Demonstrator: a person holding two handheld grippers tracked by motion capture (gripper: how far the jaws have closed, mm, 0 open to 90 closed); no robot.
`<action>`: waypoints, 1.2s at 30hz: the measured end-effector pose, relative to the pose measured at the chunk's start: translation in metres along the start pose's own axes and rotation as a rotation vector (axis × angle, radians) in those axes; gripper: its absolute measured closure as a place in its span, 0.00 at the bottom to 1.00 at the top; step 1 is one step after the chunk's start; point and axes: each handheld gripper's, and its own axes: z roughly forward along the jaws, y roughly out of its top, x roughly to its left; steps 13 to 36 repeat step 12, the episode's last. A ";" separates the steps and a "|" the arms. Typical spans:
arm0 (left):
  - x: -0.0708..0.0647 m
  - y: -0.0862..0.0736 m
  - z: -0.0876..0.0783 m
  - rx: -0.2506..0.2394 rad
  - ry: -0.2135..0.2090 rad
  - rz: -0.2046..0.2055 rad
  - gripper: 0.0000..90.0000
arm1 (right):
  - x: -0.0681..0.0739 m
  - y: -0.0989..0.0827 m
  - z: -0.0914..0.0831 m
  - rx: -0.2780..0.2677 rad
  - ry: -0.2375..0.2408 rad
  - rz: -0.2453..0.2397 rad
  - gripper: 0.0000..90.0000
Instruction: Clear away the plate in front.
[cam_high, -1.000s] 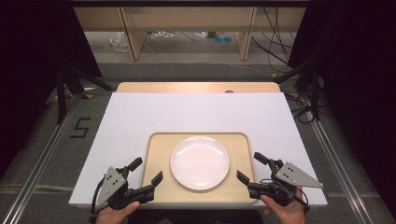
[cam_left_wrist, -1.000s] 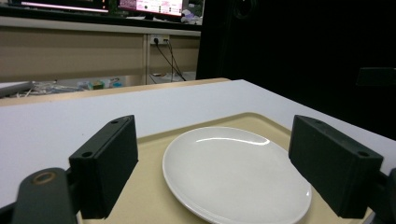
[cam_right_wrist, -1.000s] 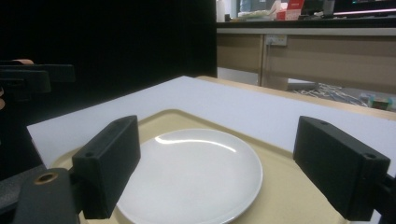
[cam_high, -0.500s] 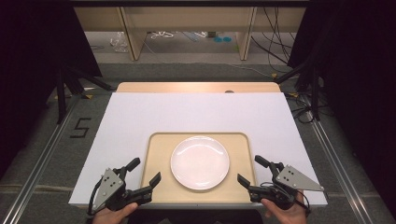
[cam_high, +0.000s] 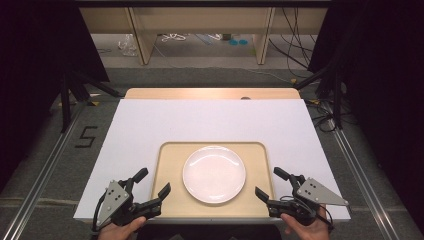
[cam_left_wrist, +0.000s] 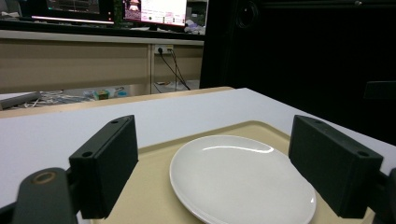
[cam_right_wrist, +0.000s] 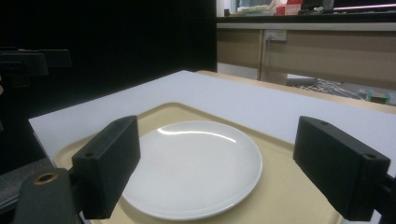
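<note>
On the table (cam_high: 210, 120), nothing lying but a tray (cam_high: 167, 200) at six o'clock, hugging the near edge, most likely parked there to stay within easy reach of both hands. Beyond twelve o'clock, off the far edge, showing only floor, cables and wooden furniture legs, well apart from the work.

Sitting centred on that tray, a plate (cam_high: 214, 174), white, bare and flat, with tray rim showing all round it. Judging by that placement, being offered squarely to both tools at once, neither side favoured.

Flanking the tray: left gripper (cam_high: 152, 190) at seven o'clock of the plate, hovering over the tray's near-left corner, jaws spread wide and clasping nothing. Aiming toward the plate, as seen in the left gripper view, where the plate (cam_left_wrist: 240, 179) is lying framed between the two black jaws but clear of both.

Mirroring it at five o'clock, right gripper (cam_high: 270, 185), likewise gaping and carrying nothing, hanging just beside the tray's near-right corner. Framing the plate (cam_right_wrist: 194, 168) between its jaws too in the right gripper view, again without contact.

Reading the pose as a ready stance: both tools released, angled inward, probably lining up on the plate or tray rim for a two-sided approach. Not yet touching anything.
</note>
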 end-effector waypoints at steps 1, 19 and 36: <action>0.000 0.000 0.000 0.000 -0.001 0.000 0.17 | 0.000 0.000 0.000 0.000 0.000 0.000 0.18; 0.000 0.000 0.000 -0.003 0.001 -0.003 0.17 | 0.000 0.000 0.000 -0.002 0.001 0.002 0.18; 0.000 0.000 0.000 -0.003 0.001 -0.003 0.17 | 0.000 0.000 0.000 -0.002 0.001 0.002 0.18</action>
